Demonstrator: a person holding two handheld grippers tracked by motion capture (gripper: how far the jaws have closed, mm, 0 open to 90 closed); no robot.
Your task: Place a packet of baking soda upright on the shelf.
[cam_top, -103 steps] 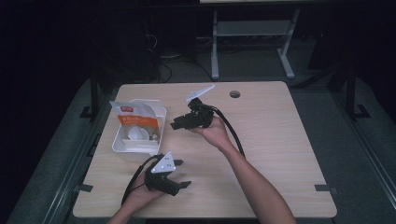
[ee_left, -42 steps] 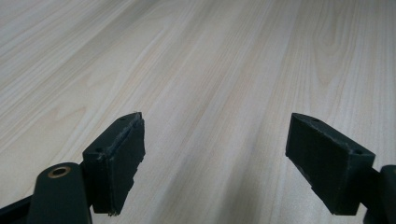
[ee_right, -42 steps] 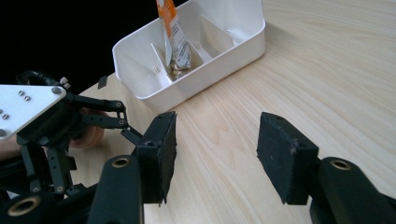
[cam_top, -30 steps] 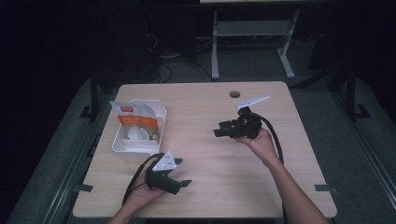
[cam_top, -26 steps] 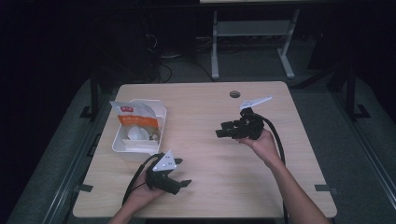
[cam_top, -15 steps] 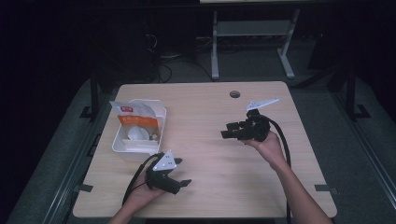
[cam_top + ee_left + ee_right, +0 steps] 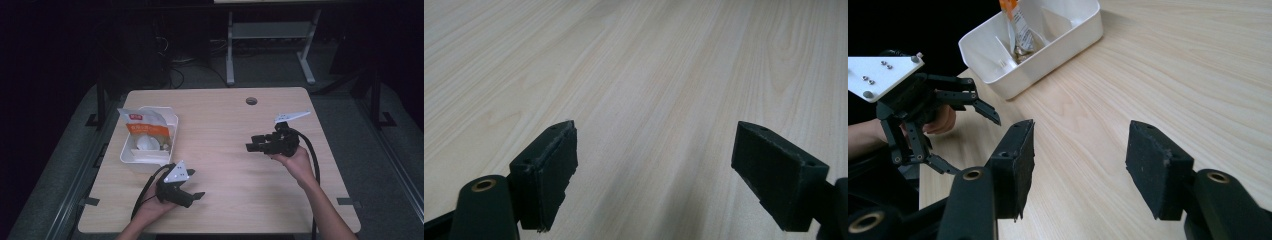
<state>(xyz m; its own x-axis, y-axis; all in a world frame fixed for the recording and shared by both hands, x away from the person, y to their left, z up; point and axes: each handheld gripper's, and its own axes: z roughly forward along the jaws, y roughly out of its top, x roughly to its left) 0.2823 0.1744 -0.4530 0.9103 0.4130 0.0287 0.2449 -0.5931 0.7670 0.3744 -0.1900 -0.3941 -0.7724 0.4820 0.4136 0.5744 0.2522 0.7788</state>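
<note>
A: High view first: where is the white tub?
B: On the left part of the bench, with an orange-and-white packet standing in it and a small white thing beside that, too blurred to name.
A: And the nearest gripper?
B: The left gripper sits just in front of the tub, near the bench's front edge, apart from it. In the left gripper view its jaws are spread wide over bare wood, pinching nothing.
A: The other one?
B: The right gripper is held above the right part of the bench, well apart from the tub, pointing towards the left. In the right gripper view its jaws are spread too, empty, facing the tub and the left gripper.
</note>
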